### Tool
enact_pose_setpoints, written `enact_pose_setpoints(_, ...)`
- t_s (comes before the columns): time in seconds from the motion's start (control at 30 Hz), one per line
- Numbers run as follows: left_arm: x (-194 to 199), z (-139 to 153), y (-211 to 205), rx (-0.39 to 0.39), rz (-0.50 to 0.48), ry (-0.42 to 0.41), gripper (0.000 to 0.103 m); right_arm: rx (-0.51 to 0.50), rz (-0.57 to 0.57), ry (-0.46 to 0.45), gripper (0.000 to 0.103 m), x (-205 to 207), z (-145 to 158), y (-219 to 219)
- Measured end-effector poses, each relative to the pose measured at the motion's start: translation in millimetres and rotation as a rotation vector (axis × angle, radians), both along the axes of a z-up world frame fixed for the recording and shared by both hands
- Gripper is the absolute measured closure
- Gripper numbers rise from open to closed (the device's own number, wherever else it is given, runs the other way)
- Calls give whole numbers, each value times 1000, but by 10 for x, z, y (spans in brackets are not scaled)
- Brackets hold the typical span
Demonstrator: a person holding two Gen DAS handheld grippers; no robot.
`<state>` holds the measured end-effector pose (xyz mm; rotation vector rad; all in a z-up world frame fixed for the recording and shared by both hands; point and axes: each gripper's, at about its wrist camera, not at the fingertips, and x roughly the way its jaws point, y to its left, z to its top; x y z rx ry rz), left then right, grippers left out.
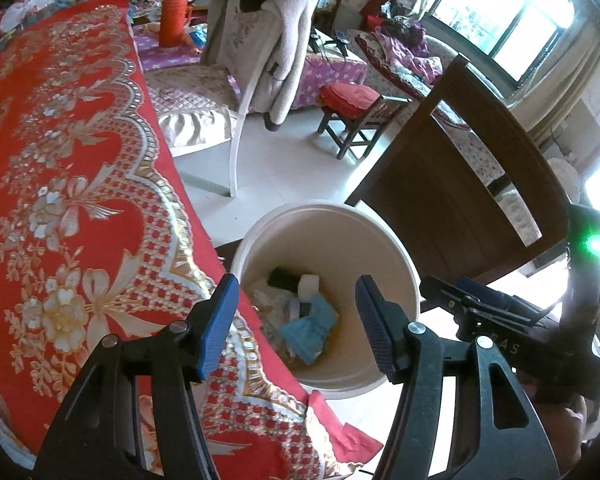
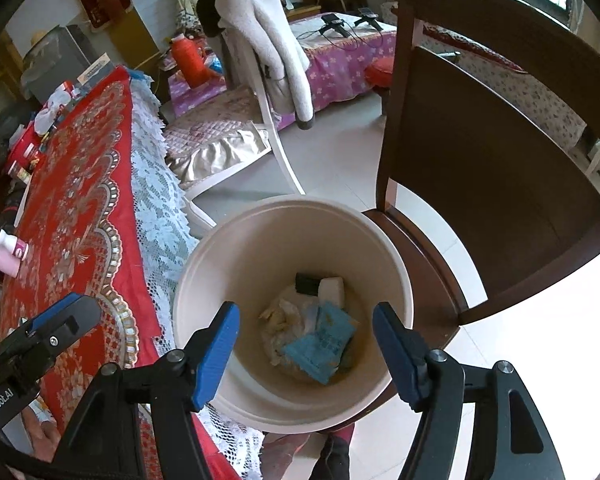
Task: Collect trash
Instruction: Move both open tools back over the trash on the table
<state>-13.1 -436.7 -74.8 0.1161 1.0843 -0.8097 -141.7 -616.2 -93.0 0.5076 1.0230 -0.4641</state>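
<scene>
A cream round bin (image 1: 384, 236) stands on the floor beside the table, also in the right wrist view (image 2: 204, 272). Inside lie a blue wrapper (image 2: 320, 344), crumpled tissue (image 2: 284, 316), a white lump (image 2: 332, 288) and a black object (image 2: 306, 283); the wrapper also shows in the left wrist view (image 1: 312, 328). My left gripper (image 1: 294, 326) is open and empty above the bin's near rim and the table edge. My right gripper (image 2: 302, 356) is open and empty above the bin. The left gripper's body shows in the right wrist view (image 2: 40, 340).
A red and gold tablecloth (image 1: 60, 160) covers the table on the left, with a small pink bottle (image 2: 4, 252) and clutter (image 2: 40, 120) at its far end. A dark wooden chair (image 2: 480, 160) stands right of the bin. A white chair with a coat (image 2: 268, 40) stands behind.
</scene>
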Motion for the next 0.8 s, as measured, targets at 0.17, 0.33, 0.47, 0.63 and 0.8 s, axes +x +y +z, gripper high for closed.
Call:
enact_pose_setpoints(0.17, 18, 56, 119, 3, 24, -22, 44, -1, 15, -6, 36, 55, 26, 95)
enact_pose_setpoints(0.33, 21, 92, 234, 3, 43, -38, 44, -2, 34, -13, 36, 91, 50, 190)
enact_pose_setpoints(0.47, 45, 130, 310, 6, 61, -54, 44, -4, 50, -20, 36, 139, 80, 259)
enact_pose_setpoints(0.63, 83, 177, 462, 13, 101, -66, 44, -11, 79, -34, 36, 220, 146, 366)
enact_pose_setpoints(0.8, 110, 231, 669, 17, 144, -78, 44, -17, 117, -46, 34, 354, 210, 546)
